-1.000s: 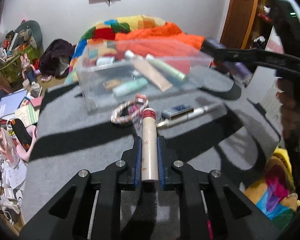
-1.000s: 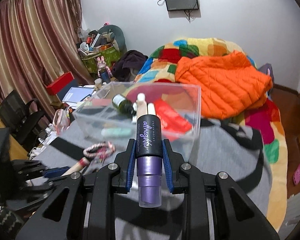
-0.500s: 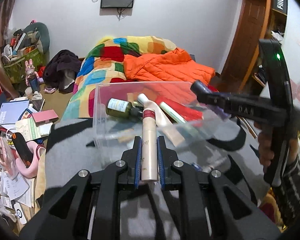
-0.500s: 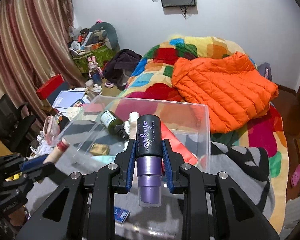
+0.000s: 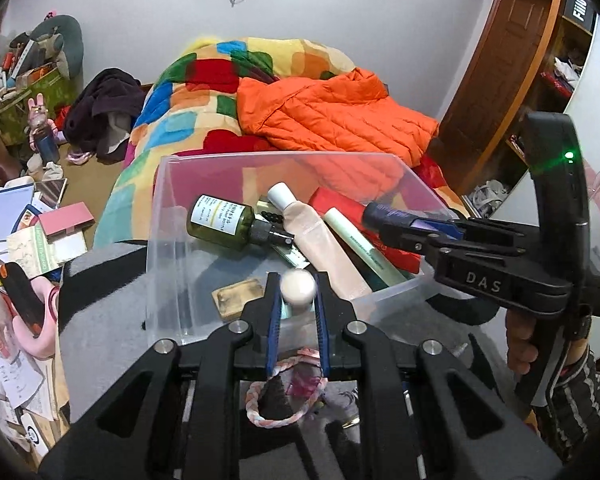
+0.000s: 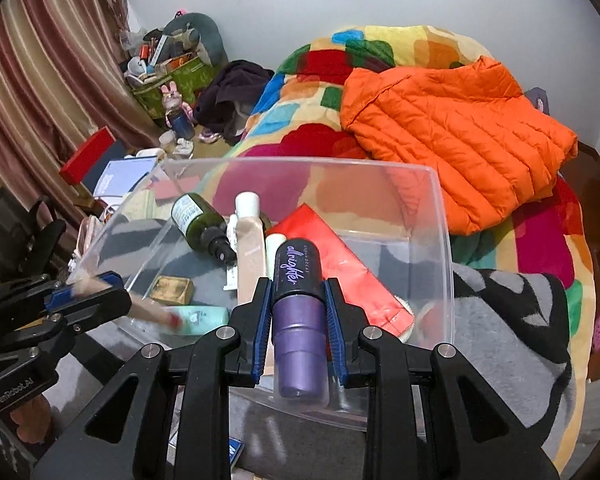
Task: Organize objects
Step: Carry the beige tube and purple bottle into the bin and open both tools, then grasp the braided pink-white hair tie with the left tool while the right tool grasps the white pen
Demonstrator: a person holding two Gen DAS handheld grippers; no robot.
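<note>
A clear plastic bin (image 5: 204,160) (image 6: 440,208) holds a green bottle (image 5: 220,222) (image 6: 198,224), a beige tube (image 5: 316,236) (image 6: 250,252), a red packet (image 6: 340,264), a mint tube (image 6: 200,318) and a small gold box (image 6: 172,290). My left gripper (image 5: 297,300) is shut on a beige cosmetic stick (image 5: 297,286), tipped down over the bin's near wall; its red end shows in the right wrist view (image 6: 156,312). My right gripper (image 6: 298,320) is shut on a purple spray bottle (image 6: 298,308) above the bin's near edge; it also shows in the left wrist view (image 5: 384,216).
A braided pink hair band (image 5: 284,392) lies on the grey cloth (image 5: 100,320) under my left gripper. Behind the bin is a bed with a patchwork blanket (image 5: 204,80) and an orange jacket (image 6: 452,136). Clutter covers the floor (image 5: 24,240) at left.
Both grippers have moved forward over the bin. The left gripper has tipped downward, so the beige stick now points into the bin. The purple bottle stays held.
</note>
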